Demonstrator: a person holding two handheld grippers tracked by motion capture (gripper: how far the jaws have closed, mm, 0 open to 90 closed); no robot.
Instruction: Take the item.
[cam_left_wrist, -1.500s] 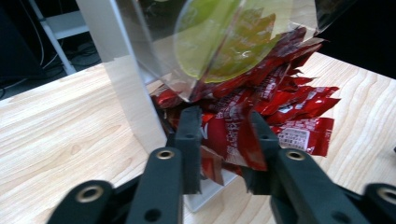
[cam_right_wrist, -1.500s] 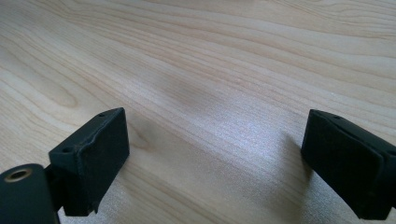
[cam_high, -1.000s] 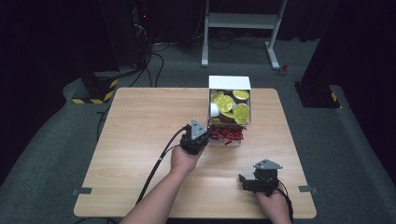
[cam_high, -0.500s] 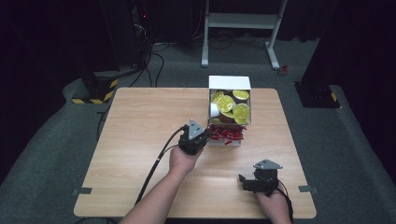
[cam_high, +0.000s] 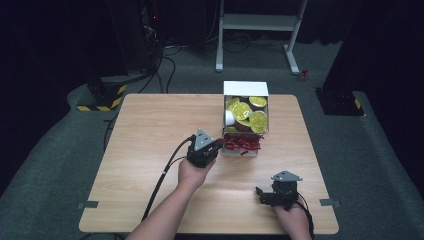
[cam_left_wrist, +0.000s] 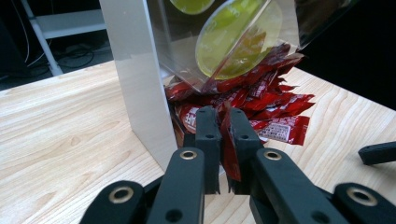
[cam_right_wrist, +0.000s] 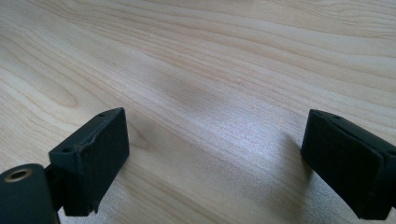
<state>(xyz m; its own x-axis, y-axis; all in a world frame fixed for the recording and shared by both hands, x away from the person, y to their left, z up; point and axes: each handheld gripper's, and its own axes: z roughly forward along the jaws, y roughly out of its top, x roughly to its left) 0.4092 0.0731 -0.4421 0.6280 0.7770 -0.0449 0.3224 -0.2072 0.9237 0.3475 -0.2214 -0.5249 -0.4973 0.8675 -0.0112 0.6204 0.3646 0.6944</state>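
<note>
White metal stand (cam_high: 260, 22) and yellow-black striped block (cam_high: 102, 95) on grey floor (cam_high: 45, 155)

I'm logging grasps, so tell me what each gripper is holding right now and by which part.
The left gripper pinches a red packet by its near edge, at the foot of the box. The right gripper is open over the table, holding nothing.

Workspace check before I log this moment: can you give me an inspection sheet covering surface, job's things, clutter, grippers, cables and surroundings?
Surface: light wooden table, bare except at its far right.
Job's things: white box with clear front, holding yellow-lidded cups; red packets spilling from its bottom opening.
Clutter: nothing seen.
Grippers: left gripper shut on a red packet at the pile; right gripper open, above bare wood.
Cables: black cable trails from the left gripper across the table.
Surroundings: dark room, grey carpet, white frame behind, floor cables.
</note>
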